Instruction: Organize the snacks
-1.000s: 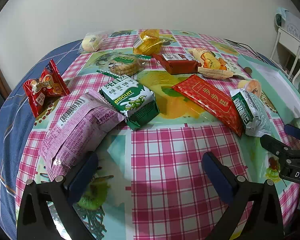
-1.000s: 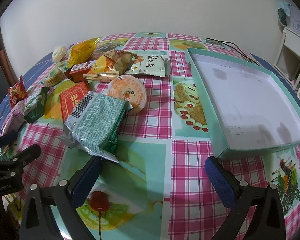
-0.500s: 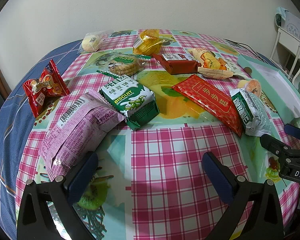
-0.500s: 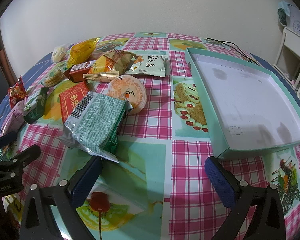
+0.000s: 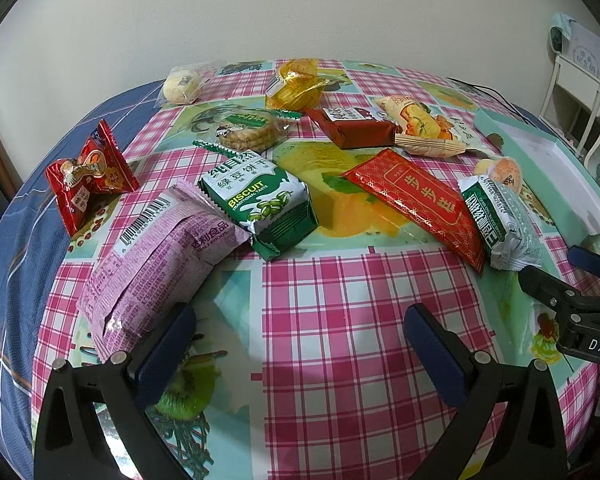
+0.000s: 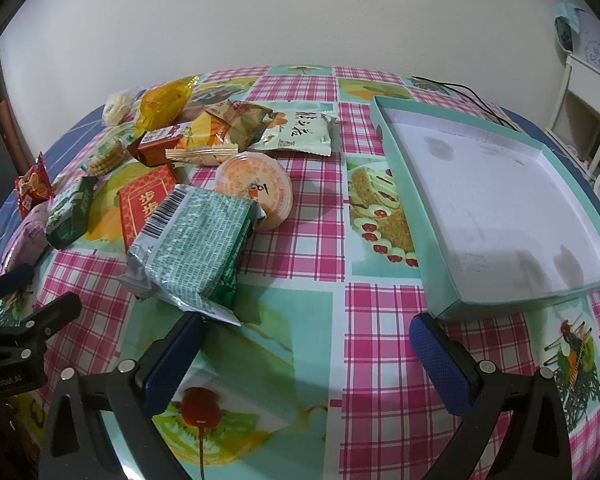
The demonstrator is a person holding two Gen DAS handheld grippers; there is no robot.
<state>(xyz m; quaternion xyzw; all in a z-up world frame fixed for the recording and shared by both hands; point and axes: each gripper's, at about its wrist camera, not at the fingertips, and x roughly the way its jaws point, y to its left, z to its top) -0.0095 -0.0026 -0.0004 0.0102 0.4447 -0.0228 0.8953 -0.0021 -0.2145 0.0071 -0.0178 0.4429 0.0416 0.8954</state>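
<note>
Tray (image 6: pixel 452 276) sits empty at right; snacks lie scattered left of it. I see my right gripper (image 6: pixel 306 354) spread wide, holding nothing, near the green-white packet (image 6: pixel 198 250). Left gripper (image 5: pixel 300 340): spread wide, empty, beside the purple packet (image 5: pixel 152 264).
</note>
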